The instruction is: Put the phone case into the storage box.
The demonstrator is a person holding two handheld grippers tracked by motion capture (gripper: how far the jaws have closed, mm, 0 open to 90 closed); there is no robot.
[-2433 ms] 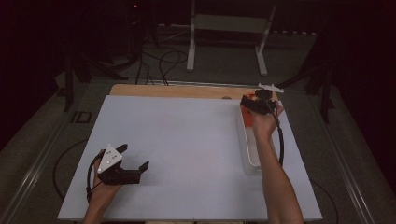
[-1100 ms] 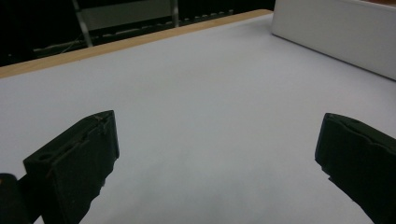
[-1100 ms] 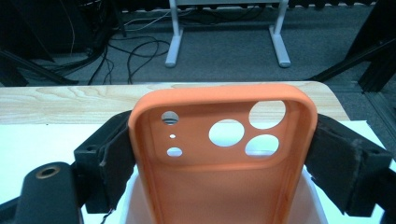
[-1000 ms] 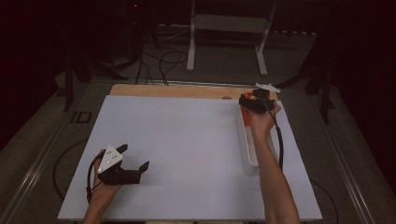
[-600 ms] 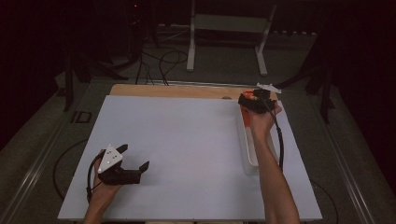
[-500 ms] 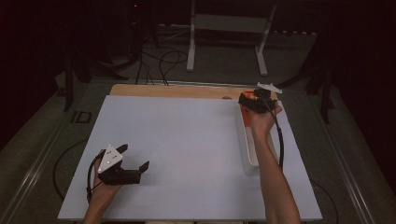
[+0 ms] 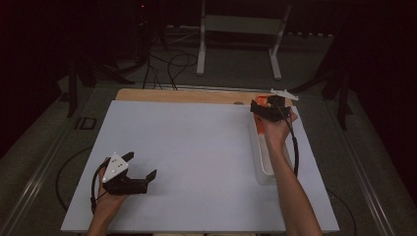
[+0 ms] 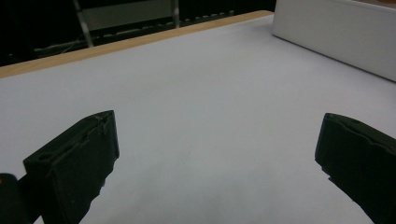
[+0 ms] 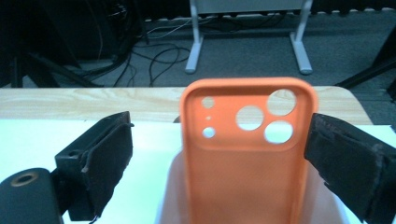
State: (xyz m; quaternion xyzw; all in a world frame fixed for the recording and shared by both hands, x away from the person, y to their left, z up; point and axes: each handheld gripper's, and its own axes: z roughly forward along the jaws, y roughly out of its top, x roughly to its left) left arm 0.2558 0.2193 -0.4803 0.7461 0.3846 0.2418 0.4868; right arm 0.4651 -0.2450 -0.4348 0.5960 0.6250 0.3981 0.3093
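Right gripper (image 9: 219, 158) is seen with jaws spread, just opened; an orange phone case (image 9: 246, 154) stands upright between them, over the white tray (image 7: 260, 157). Left gripper (image 7: 140, 173) is held open above the table (image 7: 196, 147).

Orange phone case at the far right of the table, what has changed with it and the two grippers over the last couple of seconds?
The right gripper has just opened its jaws; the orange phone case stands between them in the white bin, with a clear gap at the left pad. The hand barely shifted. The left gripper stayed open, resting on the white table cover.
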